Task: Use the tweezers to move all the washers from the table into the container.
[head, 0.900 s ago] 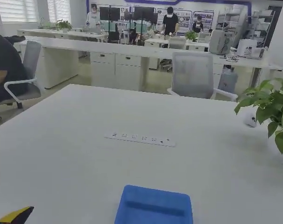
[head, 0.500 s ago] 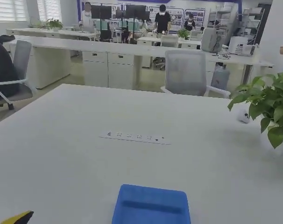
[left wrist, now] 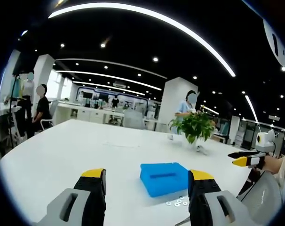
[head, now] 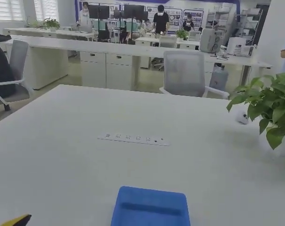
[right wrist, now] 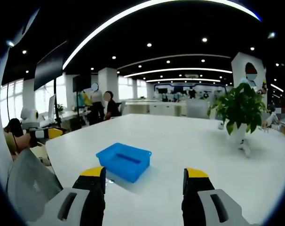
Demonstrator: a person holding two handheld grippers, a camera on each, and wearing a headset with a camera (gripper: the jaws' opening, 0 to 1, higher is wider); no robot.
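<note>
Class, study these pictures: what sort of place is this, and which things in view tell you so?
Most likely an open-plan office or lab: rows of long white desks, mesh office chairs, a power strip set in the table, and people at the far wall.

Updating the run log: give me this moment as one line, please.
left gripper: open, empty | right gripper: open, empty | washers: on table, beside blue container
</note>
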